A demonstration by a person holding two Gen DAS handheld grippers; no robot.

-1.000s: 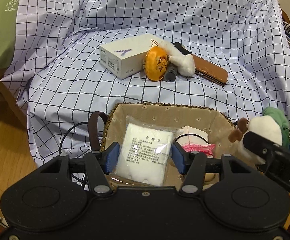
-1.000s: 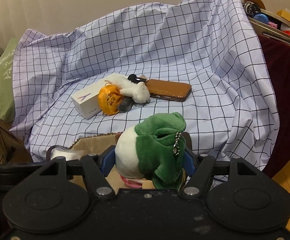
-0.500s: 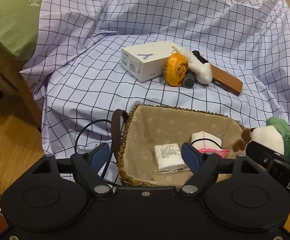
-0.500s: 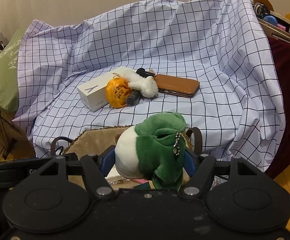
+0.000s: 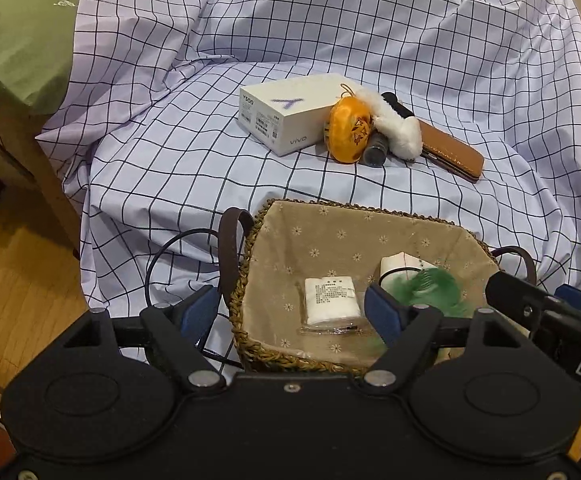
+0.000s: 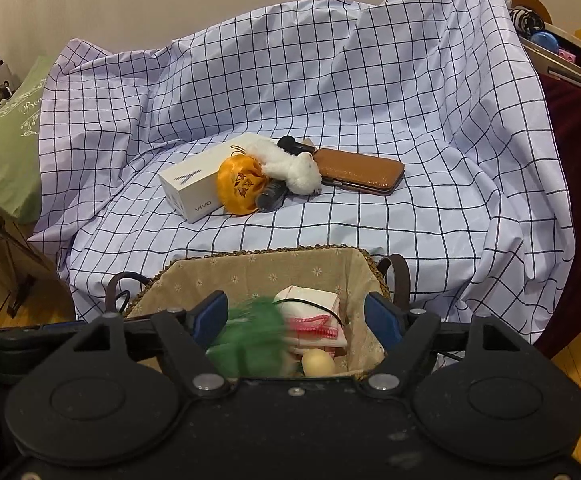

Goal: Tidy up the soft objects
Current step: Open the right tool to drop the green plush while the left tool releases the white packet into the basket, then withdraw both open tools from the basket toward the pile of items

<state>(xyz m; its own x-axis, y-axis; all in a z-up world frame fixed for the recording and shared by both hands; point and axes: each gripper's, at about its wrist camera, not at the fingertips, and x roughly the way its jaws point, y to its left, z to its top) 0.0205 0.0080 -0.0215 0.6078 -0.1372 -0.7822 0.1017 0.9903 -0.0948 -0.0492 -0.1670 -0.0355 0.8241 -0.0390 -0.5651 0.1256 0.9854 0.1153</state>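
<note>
Green plush toy (image 6: 250, 336) seen blurred inside lined basket (image 6: 250, 276).
Right gripper (image 6: 295, 320) jaws opening, toy between them, ungripped; left gripper (image 5: 290, 312) jaws wide, empty, above white packet (image 5: 332, 300).

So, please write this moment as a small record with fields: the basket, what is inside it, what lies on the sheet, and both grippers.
basket: woven basket with beige floral liner, at the near edge of the checked sheet
in basket: white packet in clear wrap; folded white and pink cloth; green plush toy, blurred
on sheet: white box, orange pouch, white plush, brown case
left gripper: open, empty
right gripper: jaws opening, pads clear of the toy
</note>
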